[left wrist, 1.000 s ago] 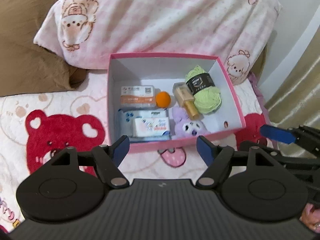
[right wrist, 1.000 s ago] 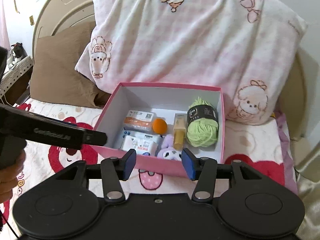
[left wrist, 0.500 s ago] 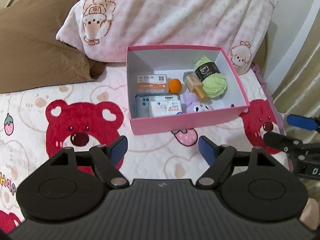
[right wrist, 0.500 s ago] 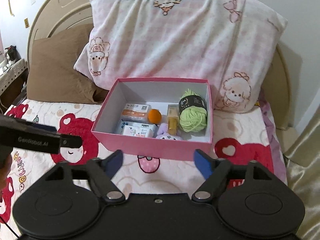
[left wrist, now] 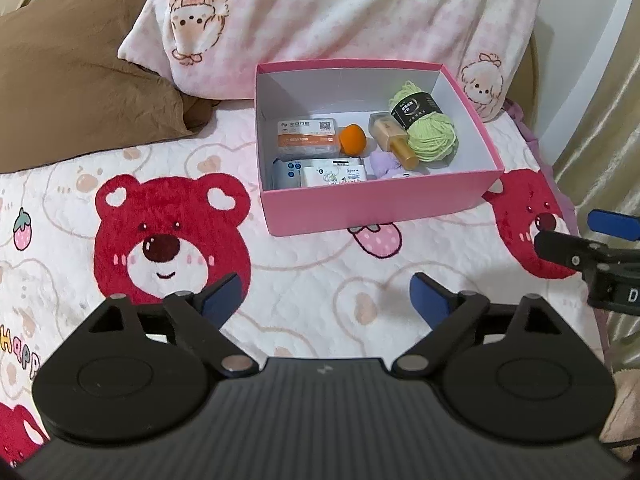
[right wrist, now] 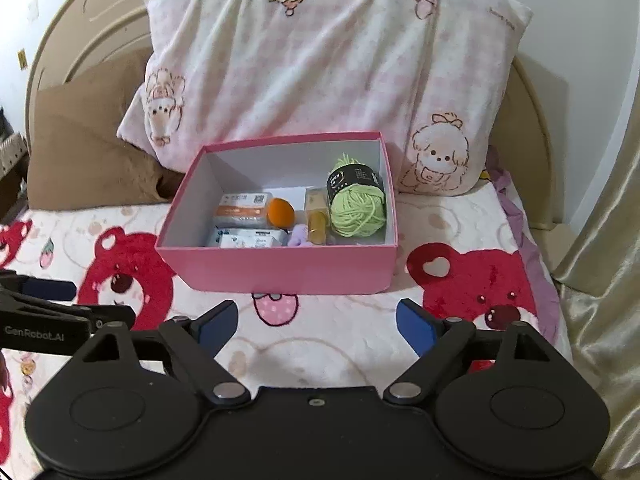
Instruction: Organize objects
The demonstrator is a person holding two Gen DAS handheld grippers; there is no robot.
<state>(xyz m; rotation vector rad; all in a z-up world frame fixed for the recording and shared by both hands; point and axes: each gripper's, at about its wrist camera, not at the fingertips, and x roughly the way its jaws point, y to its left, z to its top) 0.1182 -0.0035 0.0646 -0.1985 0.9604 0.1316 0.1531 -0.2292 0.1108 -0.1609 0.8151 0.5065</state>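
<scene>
Through the left wrist view, the left gripper (left wrist: 323,296) is hanging over the quilt (left wrist: 320,264) with its jaws opening wide and nothing between them, well short of the pink box (left wrist: 376,204), which is sitting at twelve o'clock, just right of centre, against the pillow (left wrist: 340,12). Inside, a carton (left wrist: 307,139) and a wipes pack (left wrist: 320,174) are lying on the nine o'clock side, an orange ball (left wrist: 352,140) and a bottle (left wrist: 394,142) in the middle, green yarn (left wrist: 426,128) toward three o'clock, and a purple toy (left wrist: 386,164) mostly hidden by the near wall. At three o'clock the other tool's tip is poking into view. Through the right wrist view, the right gripper (right wrist: 316,326) is likewise opening, empty, with the box (right wrist: 280,268) at twelve o'clock and apart from the fingertips; the left tool is showing at nine o'clock. Nothing loose is lying on the quilt, so the packing step is looking finished and both hands are seemingly standing clear. If anything is left, the next move is calling for some item or a lid outside these views, or for a two-sided grip on the box walls to carry it off.
</scene>
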